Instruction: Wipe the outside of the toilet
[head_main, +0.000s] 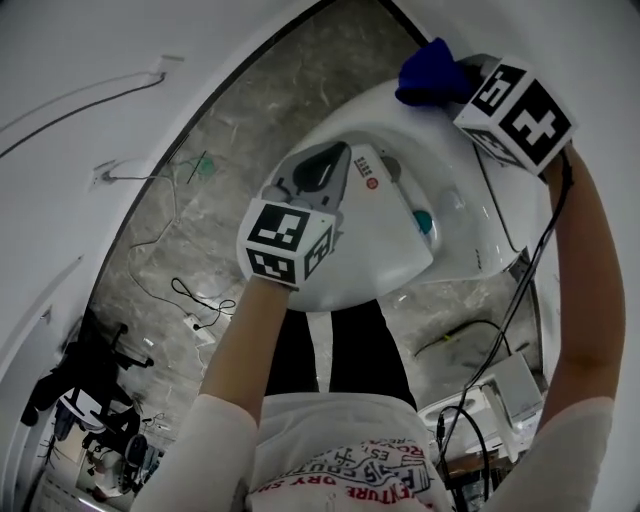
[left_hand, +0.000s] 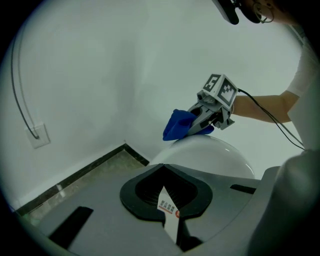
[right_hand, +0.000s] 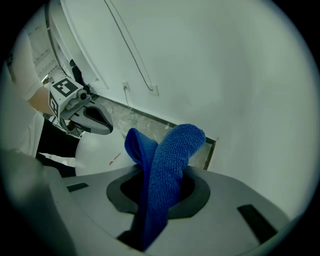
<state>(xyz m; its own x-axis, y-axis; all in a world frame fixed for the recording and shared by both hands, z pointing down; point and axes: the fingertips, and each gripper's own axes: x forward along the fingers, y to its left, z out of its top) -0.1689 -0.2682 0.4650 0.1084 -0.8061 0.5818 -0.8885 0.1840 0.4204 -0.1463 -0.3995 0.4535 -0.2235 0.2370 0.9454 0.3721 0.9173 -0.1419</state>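
Observation:
The white toilet (head_main: 400, 240) fills the middle of the head view, rounded and glossy, with a small red-marked sticker (head_main: 366, 170) on top. My right gripper (head_main: 455, 82) is shut on a folded blue cloth (head_main: 425, 75), which rests against the toilet's far curved edge (left_hand: 220, 157) near the wall. The cloth (right_hand: 167, 170) stands up out of the jaws in the right gripper view. My left gripper (head_main: 335, 165) hovers over the toilet's top by the sticker. Its jaws stand a narrow gap apart with nothing in them, and the sticker (left_hand: 169, 210) shows through the gap.
White walls close in behind and beside the toilet. A marble floor (head_main: 190, 200) carries loose cables and a power strip (head_main: 195, 325). A wall socket (left_hand: 37, 135) with a thin cable sits low on the left wall. A white box (head_main: 510, 385) stands right of the person's legs.

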